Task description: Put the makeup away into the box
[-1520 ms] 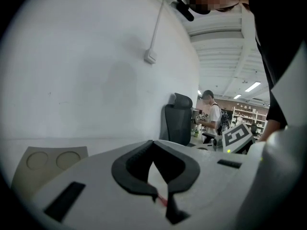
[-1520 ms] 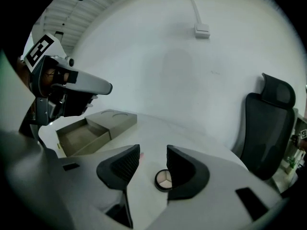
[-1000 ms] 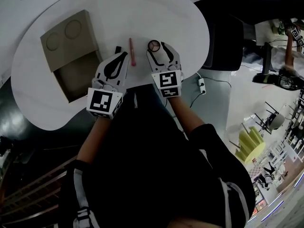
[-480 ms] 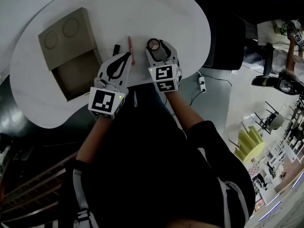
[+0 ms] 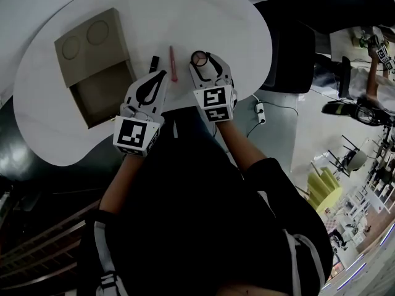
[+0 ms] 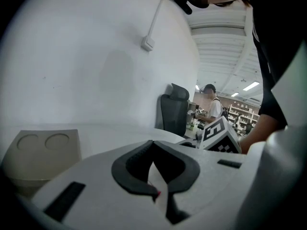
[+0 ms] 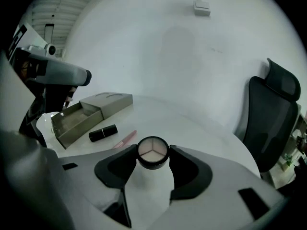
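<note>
Right gripper (image 7: 153, 155) just closed its jaws onto the small round black 3-shade compact (image 7: 153, 151) on the white table (image 7: 201, 128). Probably light, rigid and slick, so squeeze across its rim. Left gripper (image 6: 156, 191): jaws together, empty.

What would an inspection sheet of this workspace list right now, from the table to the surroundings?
Surface: white rounded table, carrying only the job's things.
Job's things: open cardboard box, its tray looking empty; black lipstick and pink pencil lying beside it; round compact standing on the table.
Clutter: nothing seen.
Grippers: left gripper shut and empty; right gripper has just been closing, with its pads at both sides of the round compact and seemingly touching it.
Cables: power strip with its lead on the floor.
Surroundings: black office chair beside the table; another person farther off.
</note>
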